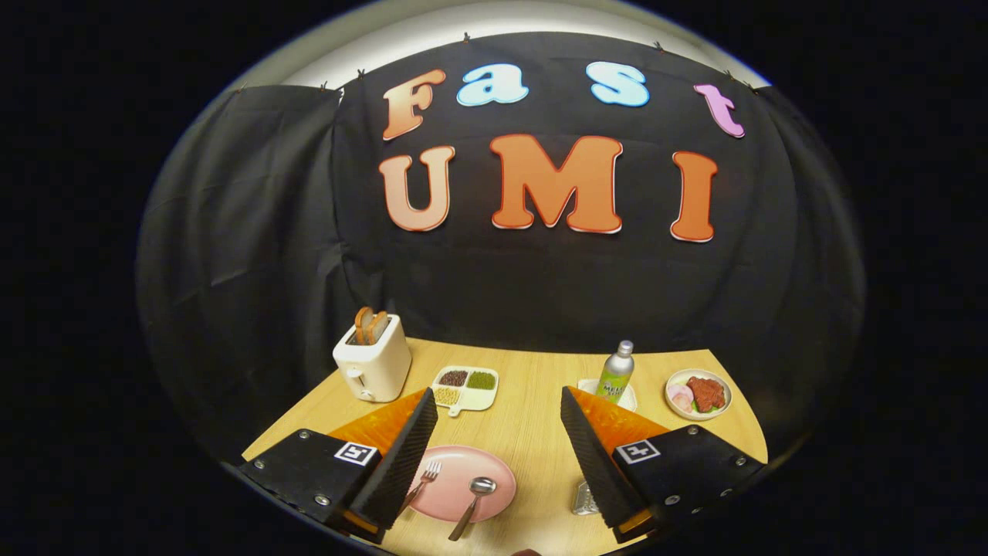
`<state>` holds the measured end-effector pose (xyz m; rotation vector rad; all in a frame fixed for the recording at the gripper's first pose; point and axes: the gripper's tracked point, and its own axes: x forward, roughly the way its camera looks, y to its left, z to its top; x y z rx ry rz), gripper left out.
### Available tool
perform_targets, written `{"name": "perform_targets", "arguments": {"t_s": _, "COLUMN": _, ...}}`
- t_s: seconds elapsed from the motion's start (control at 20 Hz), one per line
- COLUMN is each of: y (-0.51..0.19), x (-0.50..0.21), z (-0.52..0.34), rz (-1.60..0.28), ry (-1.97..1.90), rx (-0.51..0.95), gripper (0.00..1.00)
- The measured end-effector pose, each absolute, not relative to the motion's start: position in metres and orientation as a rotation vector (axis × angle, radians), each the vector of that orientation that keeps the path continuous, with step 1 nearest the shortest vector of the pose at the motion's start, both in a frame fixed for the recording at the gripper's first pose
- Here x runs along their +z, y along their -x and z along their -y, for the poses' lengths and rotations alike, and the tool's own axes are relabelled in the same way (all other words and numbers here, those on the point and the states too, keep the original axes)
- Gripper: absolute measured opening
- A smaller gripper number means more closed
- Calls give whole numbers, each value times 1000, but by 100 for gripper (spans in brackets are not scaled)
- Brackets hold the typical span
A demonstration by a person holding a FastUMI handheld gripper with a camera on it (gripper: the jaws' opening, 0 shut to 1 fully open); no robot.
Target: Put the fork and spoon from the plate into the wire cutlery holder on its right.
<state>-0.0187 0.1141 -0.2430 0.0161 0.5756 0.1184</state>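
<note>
The gripper (498,409) hangs above the pale wooden table (532,432) with its jaws wide apart and empty. Below and between them lies a round pink plate (455,494) bearing a metal fork (422,483), close by the left finger, and a metal spoon (472,498). A silver wire cutlery holder (584,500) peeks out beside the right finger, and farther off stands a white toaster (373,363) holding bread slices.

Your hand-held gripper (499,421) hangs over the worktop (532,432) with its fingers spread wide, gripping nothing. Between them lies the pink plate (461,483) carrying the fork (423,480) and spoon (472,503); the wire cutlery holder (584,499) peeks out beside the right finger.
</note>
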Motion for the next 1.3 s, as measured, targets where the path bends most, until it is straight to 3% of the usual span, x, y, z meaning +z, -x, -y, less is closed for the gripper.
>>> {"name": "perform_targets", "arguments": {"t_s": 0.6, "y": 82, "x": -408, "z": -150, "rz": -1009, "ry": -62, "rx": 93, "gripper": 96}}
{"name": "perform_targets", "arguments": {"t_s": 0.95, "y": 120, "x": -466, "z": -157, "rz": -1188, "ry": -35, "rx": 67, "gripper": 92}}
{"name": "perform_targets", "arguments": {"t_s": 1.15, "y": 124, "x": -485, "z": -161, "rz": -1243, "ry": -2, "rx": 66, "gripper": 86}}
{"name": "perform_targets", "arguments": {"t_s": 1.3, "y": 128, "x": -501, "z": -162, "rz": -1303, "ry": 32, "rx": 53, "gripper": 72}}
